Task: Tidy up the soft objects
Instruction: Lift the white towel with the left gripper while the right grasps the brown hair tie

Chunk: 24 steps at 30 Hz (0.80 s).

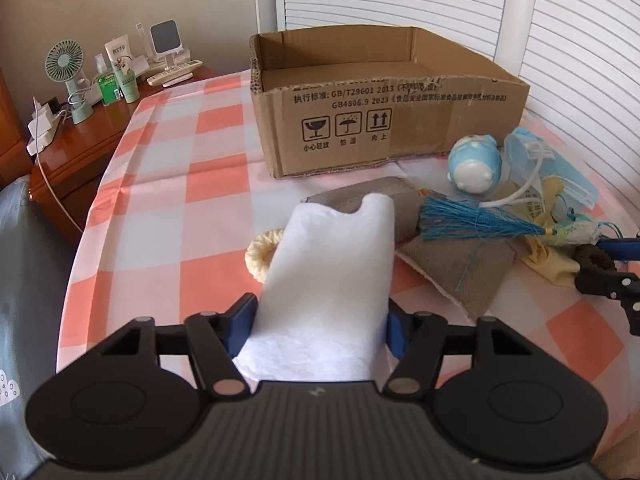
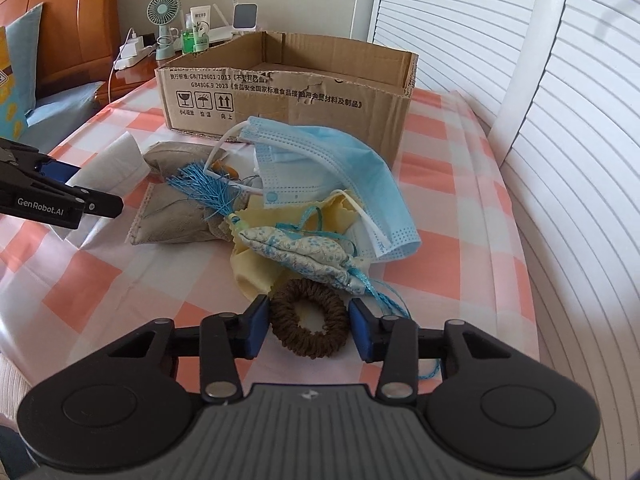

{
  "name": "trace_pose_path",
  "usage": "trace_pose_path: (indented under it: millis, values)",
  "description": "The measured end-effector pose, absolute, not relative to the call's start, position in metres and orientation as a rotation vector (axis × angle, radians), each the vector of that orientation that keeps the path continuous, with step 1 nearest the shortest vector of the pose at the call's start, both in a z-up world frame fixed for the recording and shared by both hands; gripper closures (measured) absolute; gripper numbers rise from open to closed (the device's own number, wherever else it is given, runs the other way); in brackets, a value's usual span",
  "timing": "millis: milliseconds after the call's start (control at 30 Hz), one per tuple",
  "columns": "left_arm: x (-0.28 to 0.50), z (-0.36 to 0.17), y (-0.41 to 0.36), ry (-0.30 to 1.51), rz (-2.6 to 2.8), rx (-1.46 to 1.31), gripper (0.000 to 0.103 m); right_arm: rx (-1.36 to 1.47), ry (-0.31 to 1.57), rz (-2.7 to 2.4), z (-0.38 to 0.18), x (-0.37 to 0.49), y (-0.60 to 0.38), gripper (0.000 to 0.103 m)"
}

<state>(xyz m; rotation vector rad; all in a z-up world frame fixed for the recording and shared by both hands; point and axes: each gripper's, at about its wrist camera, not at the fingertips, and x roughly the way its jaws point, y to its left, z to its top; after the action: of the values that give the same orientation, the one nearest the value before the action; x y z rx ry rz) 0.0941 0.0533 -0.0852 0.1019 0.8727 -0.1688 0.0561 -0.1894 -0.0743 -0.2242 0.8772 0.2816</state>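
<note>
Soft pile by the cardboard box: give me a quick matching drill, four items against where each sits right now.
Items:
1. white folded cloth
2. brown knitted hair scrunchie
3. blue round plush toy
4. cream braided rope ring

Places:
A. beside the brown cardboard box
B. between the right gripper fingers, not squeezed
C. partly under the white cloth
D. clamped in the left gripper

Pairs: 1-D, 2-B, 3-A, 4-C

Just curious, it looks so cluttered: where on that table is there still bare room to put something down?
Bare checked cloth lies left of the box, toward the nightstand, and at the right edge by the shutters. The pile of masks, pouches and sachet before the box is crowded.
</note>
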Motion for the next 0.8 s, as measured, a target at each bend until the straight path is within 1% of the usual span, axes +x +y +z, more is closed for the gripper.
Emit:
trace_pose_path:
  millis: [67, 167, 267, 367, 467, 533, 600, 667, 800]
  values:
    - [0.092, -0.084, 0.054, 0.874, -0.166, 0.104, 0.044, -0.222, 0.871, 0.285, -0.071, 0.054, -0.19, 0.057]
    - [0.088, -0.08, 0.055, 0.869, -0.167, 0.113, 0.05, -0.229, 0.862, 0.284, -0.066, 0.051, -0.189, 0.058]
    - [0.082, -0.075, 0.055, 0.866, -0.176, 0.119, 0.05, -0.235, 0.845, 0.294, -0.059, 0.046, -0.189, 0.058]
    - [0.074, -0.069, 0.055, 0.854, -0.185, 0.128, 0.053, -0.242, 0.832, 0.299, -0.054, 0.041, -0.189, 0.058]
    - [0.068, -0.062, 0.054, 0.841, -0.193, 0.136, 0.052, -0.247, 0.824, 0.306, -0.051, 0.037, -0.188, 0.058]
    - [0.065, -0.059, 0.052, 0.831, -0.204, 0.146, 0.046, -0.25, 0.821, 0.312, -0.05, 0.034, -0.187, 0.057]
    - [0.063, -0.06, 0.052, 0.825, -0.194, 0.164, 0.026, -0.246, 0.822, 0.314, -0.05, 0.031, -0.187, 0.057]
    - [0.064, -0.063, 0.053, 0.83, -0.182, 0.167, 0.021, -0.247, 0.82, 0.316, -0.049, 0.028, -0.186, 0.057]
    - [0.07, -0.072, 0.059, 0.848, -0.162, 0.168, 0.021, -0.245, 0.817, 0.319, -0.047, 0.025, -0.186, 0.057]
